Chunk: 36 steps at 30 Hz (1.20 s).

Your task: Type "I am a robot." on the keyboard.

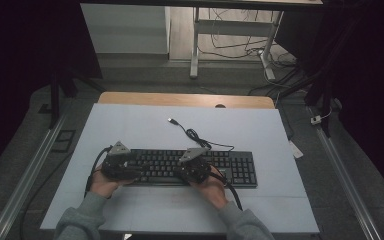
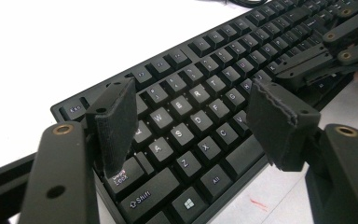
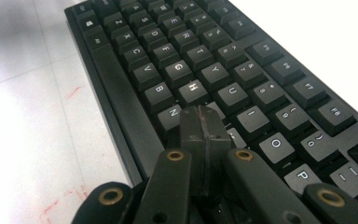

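Observation:
A black keyboard lies across the middle of the pale table mat, and its keys show close up in both gripper views. My left gripper is open, its two pads spread wide just above the keyboard's left end, around the Caps Lock to C keys. My right gripper is shut with nothing between the pads; its joined tip sits low over the keys just below H, and whether it touches them I cannot tell. The right gripper also shows in the left gripper view, farther along the keyboard.
The keyboard's cable curls away behind it to a loose USB plug. The wooden table edge runs along the back. Bare mat lies behind and in front of the keyboard. Faint red marks are on the mat.

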### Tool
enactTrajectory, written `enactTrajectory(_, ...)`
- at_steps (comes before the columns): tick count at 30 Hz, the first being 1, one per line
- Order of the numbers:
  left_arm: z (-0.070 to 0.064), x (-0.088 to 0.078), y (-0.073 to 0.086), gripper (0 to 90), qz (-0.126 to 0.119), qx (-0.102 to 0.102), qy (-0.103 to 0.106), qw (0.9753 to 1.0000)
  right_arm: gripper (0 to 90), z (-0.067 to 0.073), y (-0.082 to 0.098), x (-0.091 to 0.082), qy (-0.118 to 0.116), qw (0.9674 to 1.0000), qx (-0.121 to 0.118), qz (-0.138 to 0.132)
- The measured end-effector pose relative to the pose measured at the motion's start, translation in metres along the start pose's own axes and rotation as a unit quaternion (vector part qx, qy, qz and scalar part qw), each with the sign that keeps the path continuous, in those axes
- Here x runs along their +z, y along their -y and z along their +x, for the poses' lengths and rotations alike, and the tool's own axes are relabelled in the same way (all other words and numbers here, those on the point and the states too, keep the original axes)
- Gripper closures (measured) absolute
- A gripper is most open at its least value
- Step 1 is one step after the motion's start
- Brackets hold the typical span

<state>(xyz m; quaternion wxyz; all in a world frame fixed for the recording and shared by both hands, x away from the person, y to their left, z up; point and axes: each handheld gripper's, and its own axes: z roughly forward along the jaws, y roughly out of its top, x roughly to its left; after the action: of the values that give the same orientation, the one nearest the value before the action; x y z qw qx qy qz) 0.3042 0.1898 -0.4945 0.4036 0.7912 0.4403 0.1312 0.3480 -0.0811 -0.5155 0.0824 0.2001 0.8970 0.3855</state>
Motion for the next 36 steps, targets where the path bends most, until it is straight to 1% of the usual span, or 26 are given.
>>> enactTrajectory(2, 0.0, 0.0, 0.0, 33.4, -0.001, 0.001, 0.001, 1.0, 89.8, 0.0, -0.001, -0.004, -0.003, 0.9999, 0.004, -0.016)
enactTrajectory(5, 0.0, 0.001, 0.0, 33.4, 0.001, -0.001, 0.001, 1.0, 89.8, -0.001, -0.001, -0.017, 0.001, 0.9992, 0.008, -0.04)
enactTrajectory(9, 0.0, 0.0, 0.0, 33.3, -0.001, 0.001, 0.001, 1.0, 89.6, -0.01, 0.006, -0.033, 0.007, 0.9984, 0.021, -0.052)
enactTrajectory(10, 0.0, 0.0, 0.0, 33.3, -0.001, 0.001, 0.001, 1.0, 87.4, -0.012, 0.009, -0.037, 0.011, 0.9984, 0.024, -0.051)
enactTrajectory(12, 0.0, 0.0, 0.0, 33.4, -0.002, -0.001, 0.001, 1.0, 78.3, -0.017, 0.016, -0.044, 0.021, 0.9978, 0.033, -0.054)
enactTrajectory(14, -0.001, 0.001, 0.0, 33.3, -0.001, -0.001, 0.002, 1.0, 72.2, -0.021, 0.022, -0.052, 0.029, 0.9972, 0.041, -0.056)
enactTrajectory(16, -0.001, 0.001, 0.0, 33.2, 0.001, 0.001, 0.002, 1.0, 67.4, -0.025, 0.028, -0.061, 0.037, 0.9965, 0.048, -0.058)
enactTrajectory(19, -0.001, 0.001, 0.0, 33.2, 0.001, 0.001, 0.002, 1.0, 62.8, -0.03, 0.038, -0.073, 0.043, 0.9955, 0.058, -0.063)
enactTrajectory(22, -0.001, 0.001, 0.0, 33.2, 0.001, 0.002, 0.002, 1.0, 59.7, -0.033, 0.045, -0.084, 0.054, 0.9946, 0.061, -0.065)
enactTrajectory(23, -0.001, 0.001, 0.0, 33.3, 0.001, 0.003, 0.003, 1.0, 58.9, -0.033, 0.048, -0.087, 0.054, 0.9944, 0.062, -0.066)
enactTrajectory(30, -0.001, 0.001, 0.0, 33.3, 0.001, 0.004, 0.003, 1.0, 56.3, -0.037, 0.065, -0.108, 0.068, 0.9925, 0.07, -0.073)
enactTrajectory(34, -0.001, 0.001, -0.001, 33.3, 0.001, 0.005, 0.002, 1.0, 56.1, -0.039, 0.072, -0.113, 0.07, 0.992, 0.072, -0.076)
enactTrajectory(36, -0.002, 0.002, -0.001, 33.3, 0.001, 0.006, 0.003, 1.0, 56.0, -0.039, 0.073, -0.114, 0.073, 0.9921, 0.072, -0.073)
